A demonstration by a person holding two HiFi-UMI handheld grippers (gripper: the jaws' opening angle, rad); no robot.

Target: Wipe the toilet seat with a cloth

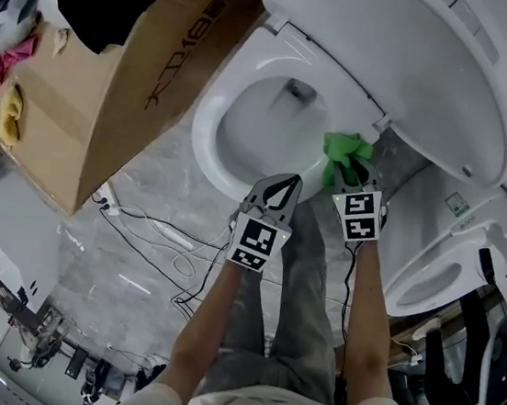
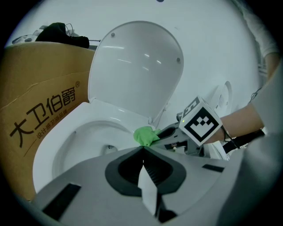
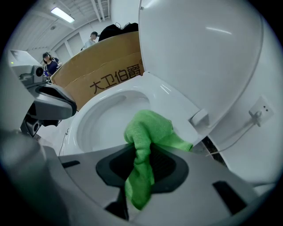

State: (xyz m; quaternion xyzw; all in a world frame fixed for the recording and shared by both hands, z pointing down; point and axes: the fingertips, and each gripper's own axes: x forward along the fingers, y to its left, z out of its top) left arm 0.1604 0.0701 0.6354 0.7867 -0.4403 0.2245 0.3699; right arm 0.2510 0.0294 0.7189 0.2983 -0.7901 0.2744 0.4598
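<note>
The white toilet seat (image 1: 209,128) rings the bowl, and its lid (image 1: 410,69) stands raised. A green cloth (image 1: 345,152) lies bunched on the seat's rim near the hinge, with my right gripper (image 1: 356,171) shut on it. In the right gripper view the cloth (image 3: 148,131) hangs down between the jaws of that gripper (image 3: 143,149), above the seat (image 3: 166,95). My left gripper (image 1: 287,182) hovers beside it over the seat's near edge, shut and holding nothing. Its closed tips (image 2: 143,148) point at the cloth (image 2: 143,135) and the seat (image 2: 55,148).
A large cardboard box (image 1: 111,86) with clothes in it stands close on the toilet's left. A second toilet (image 1: 431,276) sits at the right. Cables (image 1: 151,239) trail over the grey floor by my legs. People (image 3: 48,62) stand far behind the box.
</note>
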